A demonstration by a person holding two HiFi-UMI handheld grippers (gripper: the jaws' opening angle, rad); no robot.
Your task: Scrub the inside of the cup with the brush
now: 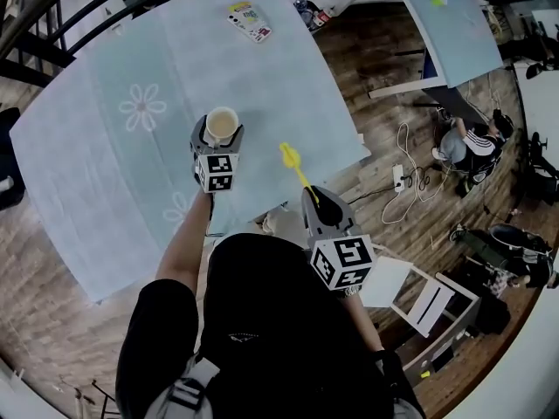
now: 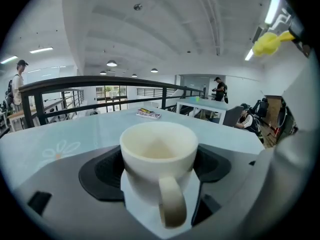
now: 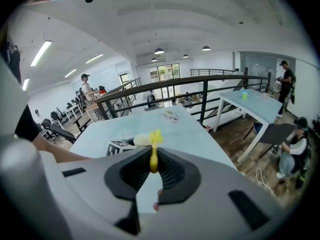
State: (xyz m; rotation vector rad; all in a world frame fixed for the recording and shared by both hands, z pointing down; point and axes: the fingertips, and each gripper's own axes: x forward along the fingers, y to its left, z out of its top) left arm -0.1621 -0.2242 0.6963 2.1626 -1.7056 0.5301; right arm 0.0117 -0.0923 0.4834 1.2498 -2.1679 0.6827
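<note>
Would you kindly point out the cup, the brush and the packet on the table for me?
cup (image 2: 142, 181), left gripper view, outer wall beside the handle.
brush (image 1: 289, 155), head view, its yellow bristle head.
packet (image 1: 250, 21), head view, its printed top face.

Cream cup (image 2: 159, 156), upright and empty — slim yellow brush (image 1: 289, 155) nearby, apart.

The head view looks steeply down on the desk (image 1: 105, 173). Both gripper views sit low, looking across it; all share the cup (image 1: 221, 125).
</note>
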